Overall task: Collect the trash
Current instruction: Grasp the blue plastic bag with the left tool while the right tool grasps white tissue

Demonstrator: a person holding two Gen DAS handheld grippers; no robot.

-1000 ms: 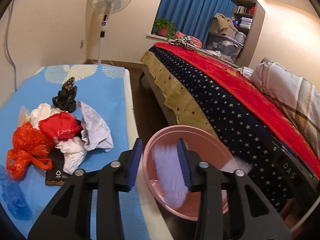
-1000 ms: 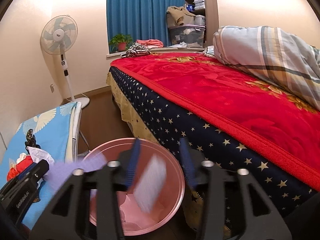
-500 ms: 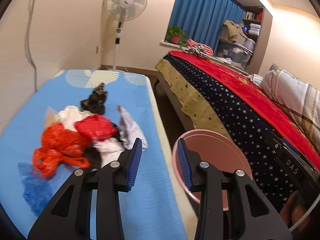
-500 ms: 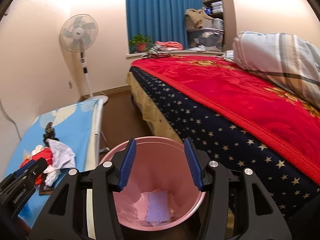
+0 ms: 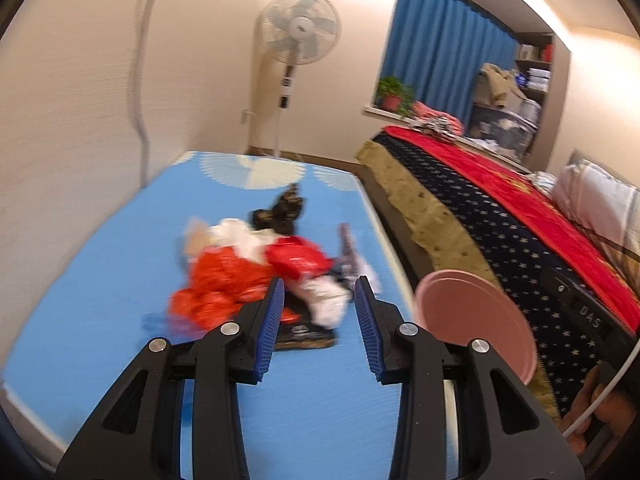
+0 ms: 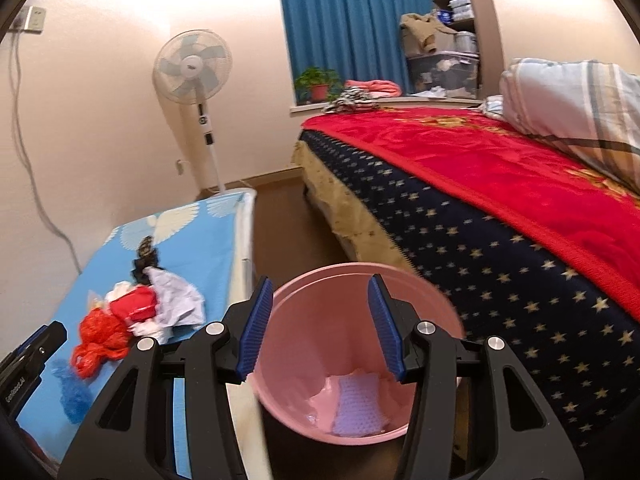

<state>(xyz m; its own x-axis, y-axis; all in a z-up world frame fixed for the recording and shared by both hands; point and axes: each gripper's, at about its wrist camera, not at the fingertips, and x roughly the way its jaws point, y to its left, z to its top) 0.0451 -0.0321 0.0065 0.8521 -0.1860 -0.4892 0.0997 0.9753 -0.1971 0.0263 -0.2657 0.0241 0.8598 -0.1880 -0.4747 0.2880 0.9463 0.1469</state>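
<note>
A heap of trash (image 5: pixel 260 272) lies on the blue mattress (image 5: pixel 100 280): orange and red plastic bags, white crumpled paper (image 6: pixel 176 300), a dark wrapper, a flat black packet (image 5: pixel 306 334). My left gripper (image 5: pixel 319 312) hovers just short of the heap, open and empty. A pink bin (image 6: pixel 360 356) stands on the floor between mattress and bed, with a pale knitted piece (image 6: pixel 358 404) inside. Open and empty, my right gripper (image 6: pixel 320 320) hangs over the bin's mouth. The left gripper's body (image 6: pixel 28 364) shows at the right wrist view's left edge.
A large bed (image 6: pixel 500 200) with a red blanket and starred navy cover fills the right. A white standing fan (image 5: pixel 296 40) is at the mattress's far end, near blue curtains (image 6: pixel 344 28). A blue plastic scrap (image 6: pixel 72 392) lies near the heap. Brown floor (image 6: pixel 296 240) runs between the beds.
My left gripper has swung from over the pink bin leftward to face the trash heap. The pale piece that was falling now rests in the bin. The right gripper turned slightly left.
</note>
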